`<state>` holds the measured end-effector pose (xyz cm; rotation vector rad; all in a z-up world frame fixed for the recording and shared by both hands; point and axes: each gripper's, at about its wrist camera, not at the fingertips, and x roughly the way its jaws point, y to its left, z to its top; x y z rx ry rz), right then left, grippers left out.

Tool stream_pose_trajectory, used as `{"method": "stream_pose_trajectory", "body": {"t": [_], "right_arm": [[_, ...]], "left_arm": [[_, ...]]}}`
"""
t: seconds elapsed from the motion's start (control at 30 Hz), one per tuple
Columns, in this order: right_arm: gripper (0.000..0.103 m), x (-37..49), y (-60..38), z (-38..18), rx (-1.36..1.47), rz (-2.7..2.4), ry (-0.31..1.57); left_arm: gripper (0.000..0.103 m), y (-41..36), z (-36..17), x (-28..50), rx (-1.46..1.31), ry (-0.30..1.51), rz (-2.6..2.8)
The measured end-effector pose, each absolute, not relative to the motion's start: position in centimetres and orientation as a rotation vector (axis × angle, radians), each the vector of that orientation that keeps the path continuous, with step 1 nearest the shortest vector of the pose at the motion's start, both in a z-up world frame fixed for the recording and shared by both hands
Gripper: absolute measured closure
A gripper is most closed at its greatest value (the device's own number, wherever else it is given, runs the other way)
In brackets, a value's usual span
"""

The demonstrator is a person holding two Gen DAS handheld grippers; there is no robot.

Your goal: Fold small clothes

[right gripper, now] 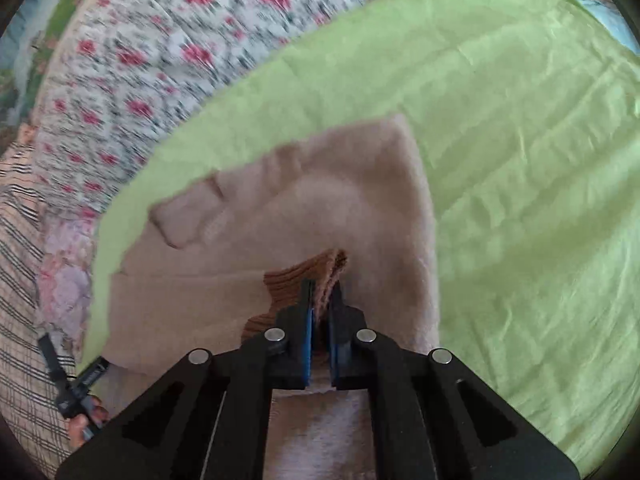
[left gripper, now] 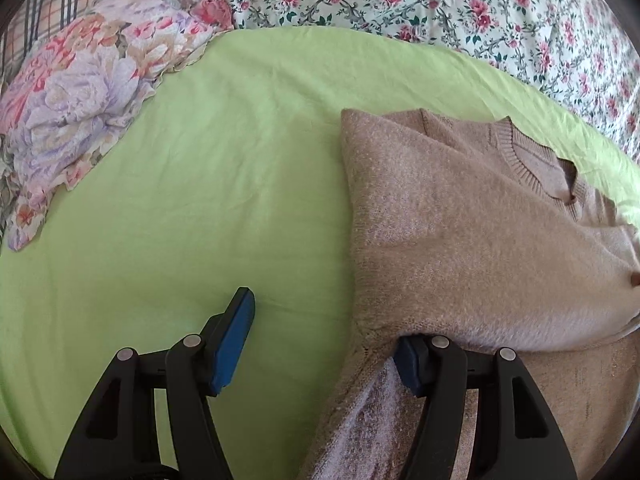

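**Sweater pinched at its ribbed edge**

The sweater [left gripper: 472, 232] lies on the green sheet [left gripper: 208, 184], partly folded. The right gripper [right gripper: 322, 300] is clamped on its ribbed edge. The left gripper [left gripper: 328, 336] stands wide, 1 finger [left gripper: 412, 364] tucked under the knit, tip hidden. The right view is blurred.

Sweater [left gripper: 472, 232] lies on sheet [left gripper: 208, 184], pillow [left gripper: 80, 112] left
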<state>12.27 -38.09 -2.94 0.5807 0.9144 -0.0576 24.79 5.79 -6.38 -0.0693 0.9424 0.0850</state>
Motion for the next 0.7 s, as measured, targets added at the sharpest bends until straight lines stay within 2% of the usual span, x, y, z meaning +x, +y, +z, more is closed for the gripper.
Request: {"method": "stream_pose_trajectory", "body": {"t": [0.13, 0.2, 0.3, 0.33, 0.4, 0.43, 0.7], "right_arm": [[0.095, 12.6, -37.9, -3.0, 0.560, -0.113, 0.947], [0.088, 11.9, -38.0, -1.8, 0.582, -0.124, 0.945], [0.086, 8.9, -37.4, 1.0, 0.590, -0.102, 0.895], [0.083, 7.9, -37.0, 1.8, 0.601, -0.076, 0.879], [0.062, 5.3, -35.8, 3.3, 0.591, -0.010, 0.859], [0.058, 4.0, -35.2, 3.9, 0.575, 0.017, 0.855], [0.056, -6.5, -33.4, 3.9, 0.568, 0.079, 0.882]], "left_arm": [[0.037, 6.5, -6.6, 25.1, -0.113, 0.958, 0.069], [0.037, 6.9, -6.6, 25.1, -0.130, 0.967, 0.061], [0.037, 7.1, -6.1, 24.5, -0.121, 1.003, 0.014], [0.037, 7.1, -5.8, 23.9, -0.108, 1.008, 0.012], [0.037, 7.2, -5.4, 22.1, -0.093, 1.020, 0.004], [0.039, 7.1, -5.2, 21.2, -0.088, 1.025, 0.004], [0.039, 7.5, -3.6, 9.3, -0.084, 1.013, -0.138]]}}
